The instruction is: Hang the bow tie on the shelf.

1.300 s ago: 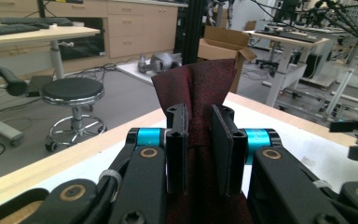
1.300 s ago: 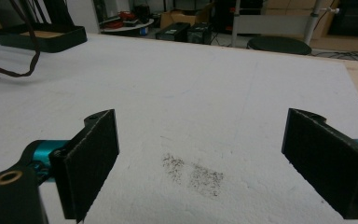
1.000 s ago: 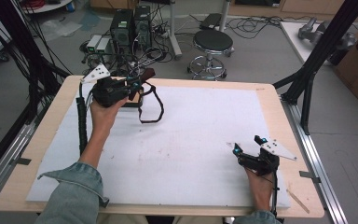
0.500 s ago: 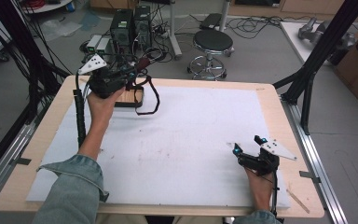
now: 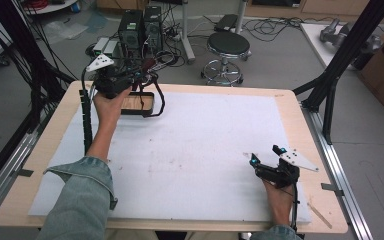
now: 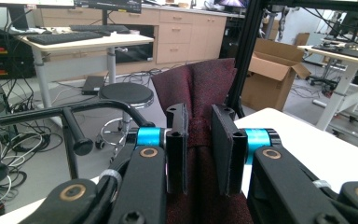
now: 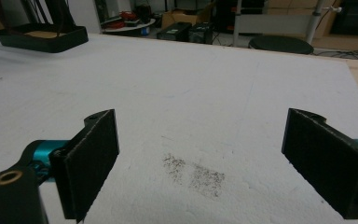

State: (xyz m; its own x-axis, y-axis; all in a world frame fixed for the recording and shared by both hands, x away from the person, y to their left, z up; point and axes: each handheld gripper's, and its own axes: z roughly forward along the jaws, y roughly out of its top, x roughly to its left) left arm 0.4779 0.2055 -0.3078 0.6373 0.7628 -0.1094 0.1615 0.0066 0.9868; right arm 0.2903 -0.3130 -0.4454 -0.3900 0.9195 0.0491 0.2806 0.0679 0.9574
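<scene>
cloth [image 6: 200, 93]: dark red (speckled) | tray [image 5: 139, 104]: black | table [image 5: 210, 150]: white

The red cloth [image 6: 200, 93] runs off the bottom edge. The left gripper [image 5: 130, 80] hides most of it from above, where it looks too small.

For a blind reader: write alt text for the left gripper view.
The left claw is shut on a dark red cloth, which rises in folds between its black pads. Beyond it stand a black rack and a round stool.

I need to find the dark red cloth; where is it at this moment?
The dark red cloth is pinched in the left gripper, at the table's far left corner in the high view, above a black stand.
</scene>
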